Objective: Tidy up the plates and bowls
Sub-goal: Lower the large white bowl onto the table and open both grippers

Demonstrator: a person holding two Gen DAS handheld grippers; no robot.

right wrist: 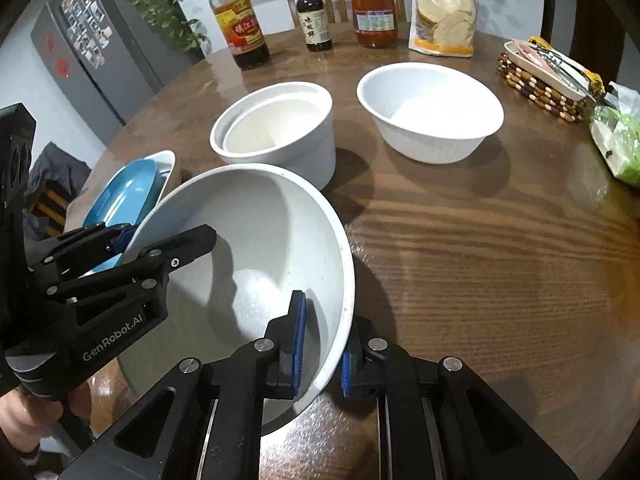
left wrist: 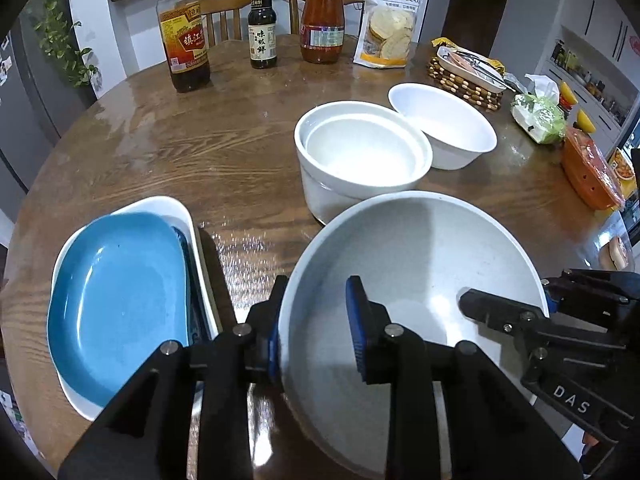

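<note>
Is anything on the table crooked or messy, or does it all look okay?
Nothing is spilled or broken. One thing is crooked: the blue plate lies slanted inside the white dish, one edge riding up on its rim. The big white bowl is tipped too, but only because both hand-held grippers pinch its rim.

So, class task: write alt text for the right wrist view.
Both grippers, right and left, clamp opposite rims of a large white bowl over a round wooden table. Behind stand nested white bowls, another white bowl and sauce bottles.
</note>
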